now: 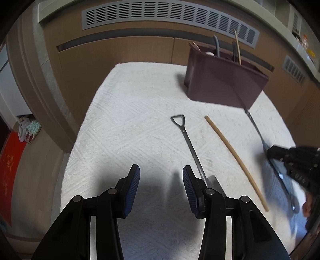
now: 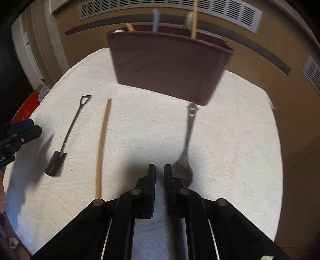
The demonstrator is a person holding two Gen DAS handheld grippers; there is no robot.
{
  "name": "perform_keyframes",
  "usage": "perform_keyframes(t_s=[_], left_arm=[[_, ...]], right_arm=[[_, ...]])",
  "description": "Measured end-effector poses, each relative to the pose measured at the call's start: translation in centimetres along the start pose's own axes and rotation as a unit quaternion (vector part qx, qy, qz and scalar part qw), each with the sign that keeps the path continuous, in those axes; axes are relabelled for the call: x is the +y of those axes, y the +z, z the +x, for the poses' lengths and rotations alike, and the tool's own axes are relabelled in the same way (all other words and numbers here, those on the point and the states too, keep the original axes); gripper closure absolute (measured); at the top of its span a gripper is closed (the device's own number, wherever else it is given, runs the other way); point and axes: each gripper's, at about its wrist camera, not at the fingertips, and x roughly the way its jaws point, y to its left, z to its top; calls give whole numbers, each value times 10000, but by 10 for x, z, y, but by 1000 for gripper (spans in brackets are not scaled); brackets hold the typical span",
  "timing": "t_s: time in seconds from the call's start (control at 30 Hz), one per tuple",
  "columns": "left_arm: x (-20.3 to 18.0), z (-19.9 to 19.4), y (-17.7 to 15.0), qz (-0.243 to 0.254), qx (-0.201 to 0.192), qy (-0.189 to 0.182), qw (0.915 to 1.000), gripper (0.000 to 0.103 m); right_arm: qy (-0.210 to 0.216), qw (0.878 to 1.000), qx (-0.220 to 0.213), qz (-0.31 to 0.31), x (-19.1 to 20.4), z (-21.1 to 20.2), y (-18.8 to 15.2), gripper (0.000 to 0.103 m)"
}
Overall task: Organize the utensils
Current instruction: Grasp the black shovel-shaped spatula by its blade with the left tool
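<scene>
A maroon utensil holder (image 1: 224, 84) (image 2: 170, 66) stands at the far side of a white towel (image 1: 140, 112) (image 2: 230, 130), with several utensils upright in it. On the towel lie a shovel-shaped metal spoon (image 1: 190, 146) (image 2: 68, 132), a single wooden chopstick (image 1: 236, 160) (image 2: 103, 144) and a metal spoon (image 1: 260, 136) (image 2: 187, 148). My left gripper (image 1: 161, 182) is open and empty, just left of the shovel spoon's bowl. My right gripper (image 2: 159, 176) is nearly shut and empty, its right finger beside the metal spoon's bowl.
Brown cabinet fronts with a grey vent grille (image 1: 170, 18) (image 2: 170, 10) run behind the towel. A red item (image 1: 10, 170) and folded cloths (image 1: 29, 129) sit low at the left.
</scene>
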Motion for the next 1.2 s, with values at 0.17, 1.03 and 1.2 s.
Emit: perform_keyframes(t_s=[0.17,1.03,1.2], left_arm=[[-19,7,-17,342,235,63,9991,57],[11,28,16,176,755,-1370,9875,57],[-10,3,-23,921,1038,-1539,9783,57]], right_arm=[[24,9992,-273,284,-25,-22,-14,55],[280,9968,-436,609,-52,-45,-70,39],[242,9966,-419,670,-55,-46,-74,36]])
